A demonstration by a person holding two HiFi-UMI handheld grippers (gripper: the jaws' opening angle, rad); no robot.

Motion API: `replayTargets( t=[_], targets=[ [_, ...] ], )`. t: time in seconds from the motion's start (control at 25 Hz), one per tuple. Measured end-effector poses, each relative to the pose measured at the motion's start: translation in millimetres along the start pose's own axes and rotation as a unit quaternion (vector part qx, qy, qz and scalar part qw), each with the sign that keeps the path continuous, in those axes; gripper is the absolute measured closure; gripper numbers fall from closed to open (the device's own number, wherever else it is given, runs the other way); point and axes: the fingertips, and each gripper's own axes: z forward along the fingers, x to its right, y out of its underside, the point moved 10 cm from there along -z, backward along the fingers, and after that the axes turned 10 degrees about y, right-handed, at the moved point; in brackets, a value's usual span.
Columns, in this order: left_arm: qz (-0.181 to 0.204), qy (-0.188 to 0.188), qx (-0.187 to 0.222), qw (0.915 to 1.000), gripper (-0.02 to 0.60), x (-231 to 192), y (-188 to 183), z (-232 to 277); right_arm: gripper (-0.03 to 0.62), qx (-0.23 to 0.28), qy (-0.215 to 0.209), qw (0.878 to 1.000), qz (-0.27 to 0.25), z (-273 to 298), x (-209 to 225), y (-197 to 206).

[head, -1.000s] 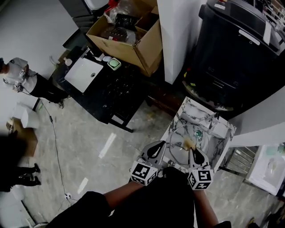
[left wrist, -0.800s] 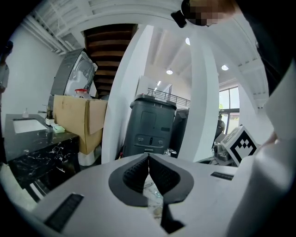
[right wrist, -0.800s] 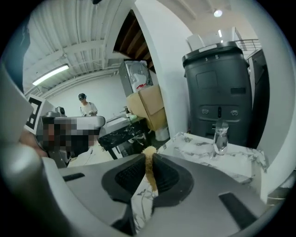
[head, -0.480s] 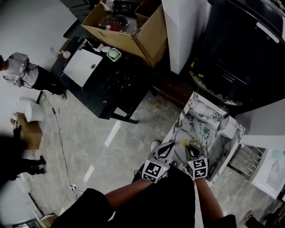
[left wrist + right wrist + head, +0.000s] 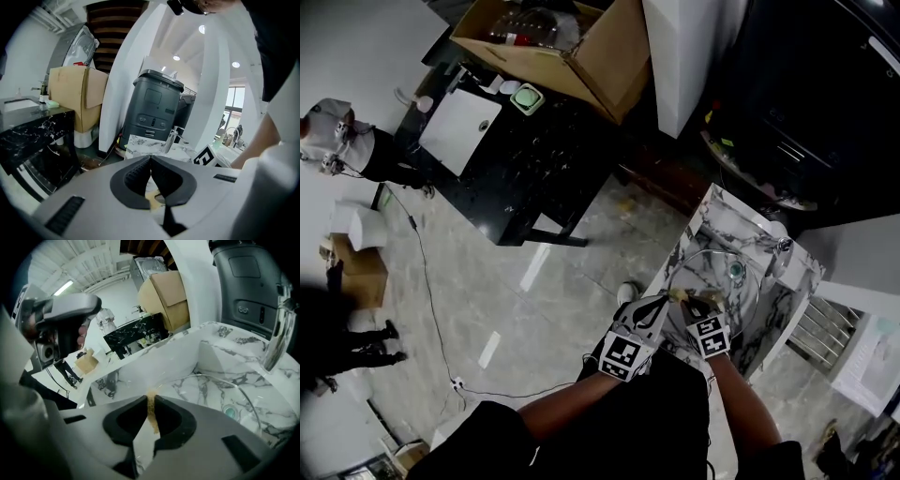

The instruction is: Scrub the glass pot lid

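Both my forearms (image 5: 567, 414) reach down together; right hand-held gripper (image 5: 686, 299) pinches a tan scrub pad (image 5: 152, 411), left hand-held gripper (image 5: 660, 301) closed on nothing.

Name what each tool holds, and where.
Right tool clamps a tan scrub pad across its flat faces; left tool shut, nothing seen in it.

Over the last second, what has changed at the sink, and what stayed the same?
The right gripper drew the tan scrub pad from the middle of the glass pot lid back to its near rim, close beside the left gripper. Unchanged: right jaws clamped on the pad, left jaws shut and empty, lid in the marble sink.
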Motion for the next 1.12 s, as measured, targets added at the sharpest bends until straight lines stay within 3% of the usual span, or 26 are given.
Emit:
replayTargets(
  t=[0.56, 0.96, 1.12],
  targets=[
    [0.005, 0.005, -0.015, 0.9999, 0.565, -8, -4, 10, 0.531, -0.033, 0.042, 0.998, -0.028, 46, 35, 2],
    [-0.013, 0.001, 0.001, 0.9999, 0.565, -12, -14, 9, 0.531, 0.002, 0.087, 0.996, -0.032, 54, 52, -5],
    [-0.015, -0.012, 0.001, 0.9998, 0.565, -19, -13, 8, 0.533, -0.006, 0.101, 0.995, -0.026, 56, 61, -3]
  ],
)
